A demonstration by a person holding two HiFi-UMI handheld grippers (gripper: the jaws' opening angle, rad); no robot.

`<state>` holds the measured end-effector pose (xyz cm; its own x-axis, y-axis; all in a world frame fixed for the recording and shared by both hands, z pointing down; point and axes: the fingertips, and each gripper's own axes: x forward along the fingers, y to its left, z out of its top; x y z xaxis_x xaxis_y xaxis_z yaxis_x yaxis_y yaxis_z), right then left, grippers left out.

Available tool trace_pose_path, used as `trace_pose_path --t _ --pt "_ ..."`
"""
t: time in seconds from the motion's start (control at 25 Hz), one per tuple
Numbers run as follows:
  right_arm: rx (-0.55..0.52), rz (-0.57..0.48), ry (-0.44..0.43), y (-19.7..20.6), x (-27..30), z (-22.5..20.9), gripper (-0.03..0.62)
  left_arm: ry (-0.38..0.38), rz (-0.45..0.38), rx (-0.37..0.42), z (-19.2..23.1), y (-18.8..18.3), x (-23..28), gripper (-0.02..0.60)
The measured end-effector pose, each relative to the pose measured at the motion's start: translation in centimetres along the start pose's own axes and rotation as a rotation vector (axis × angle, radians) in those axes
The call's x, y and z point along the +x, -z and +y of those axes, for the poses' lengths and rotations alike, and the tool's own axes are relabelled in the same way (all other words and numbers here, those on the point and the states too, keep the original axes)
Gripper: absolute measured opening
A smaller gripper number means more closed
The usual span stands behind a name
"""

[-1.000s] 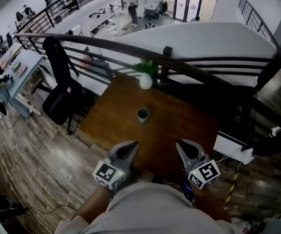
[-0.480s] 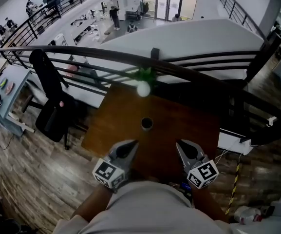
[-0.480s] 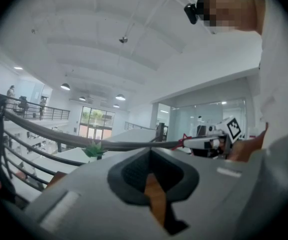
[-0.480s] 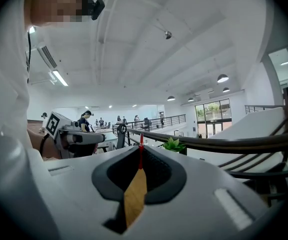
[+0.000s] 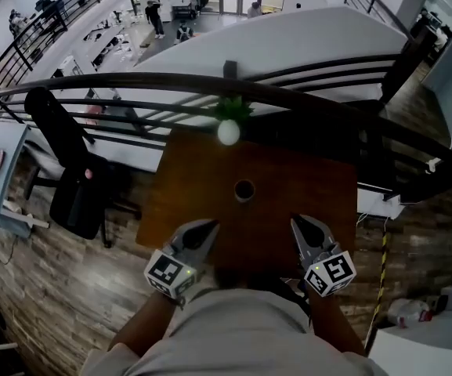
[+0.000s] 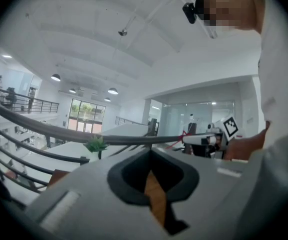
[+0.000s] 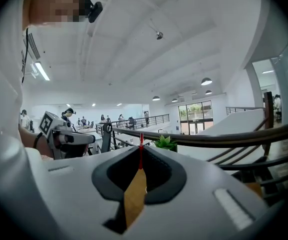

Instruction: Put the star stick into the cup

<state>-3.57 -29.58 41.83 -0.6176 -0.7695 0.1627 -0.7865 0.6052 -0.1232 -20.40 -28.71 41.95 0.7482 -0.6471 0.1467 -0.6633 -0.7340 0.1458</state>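
Shirt: the person's pale shirt point(image 5: 226, 335) fills the near bottom of the head view, with both tongs held just in front of it, over the near edge of the worktop point(image 5: 186, 194).
Left tongs: the left tongs point(image 5: 207, 227) are pressed together with nothing between them; only a narrow slit shows the brown worktop.
Right tongs: the right tongs point(image 5: 304, 224) are closed and pinch a thin red stick point(image 7: 141, 154) at their tips.
Stick: it stands about upright in the right gripper view, and its top comes just above the tips. I cannot make out the star end clearly; the head view does not show the stick at all.
Cup: the cup point(image 5: 244, 189) stands upright near the middle of the worktop with its dark mouth open upward. It is ahead of both tongs, and for the right tongs it lies ahead and to the left, well apart.
Way: I judge the path is free, as nothing lies on the worktop between the tongs and the cup.
Next move: probably the right tongs go forward and left, then bring the stick down into the mouth.
Plant: a small plant point(image 5: 229, 124) in a white pot stands at the far edge, behind the cup.
Beyond: a dark railing point(image 5: 131, 84) runs behind the worktop, and a black chair point(image 5: 69, 171) stands at the left.
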Motion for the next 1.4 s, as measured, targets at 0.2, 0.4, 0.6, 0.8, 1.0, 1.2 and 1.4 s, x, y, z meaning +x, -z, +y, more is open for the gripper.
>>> trace_pose_path --t 0.2,0.4,0.6,0.8,1.0,1.2,1.4 --pt "0.018 0.045 0.026 1.5 2.0 0.2 0.021 0.008 0.006 -0.036 2.4 1.0 -0.2 0.003" --pt "0.024 0.077 0.02 2.7 4.1 -1.6 0.021 0.01 0.026 -0.052 3.7 1.7 1.7 0.003" --pt "0.037 0.116 0.002 4.4 6.2 -3.9 0.021 0.017 0.086 -0.061 4.9 4.2 4.6 0.003" --pt "0.05 0.181 -0.014 7.1 8.4 -6.7 0.021 -0.009 0.143 -0.108 6.7 7.3 7.1 0.003" --pt "0.089 0.234 -0.049 9.9 11.3 -9.0 0.021 -0.013 0.183 -0.13 8.7 9.3 9.7 0.003" --pt "0.072 0.287 -0.062 13.0 13.8 -10.9 0.021 -0.039 0.189 -0.149 11.2 11.3 12.0 0.003" --pt "0.078 0.344 -0.081 16.3 15.6 -11.9 0.021 -0.055 0.213 -0.169 12.6 13.4 13.1 0.003"
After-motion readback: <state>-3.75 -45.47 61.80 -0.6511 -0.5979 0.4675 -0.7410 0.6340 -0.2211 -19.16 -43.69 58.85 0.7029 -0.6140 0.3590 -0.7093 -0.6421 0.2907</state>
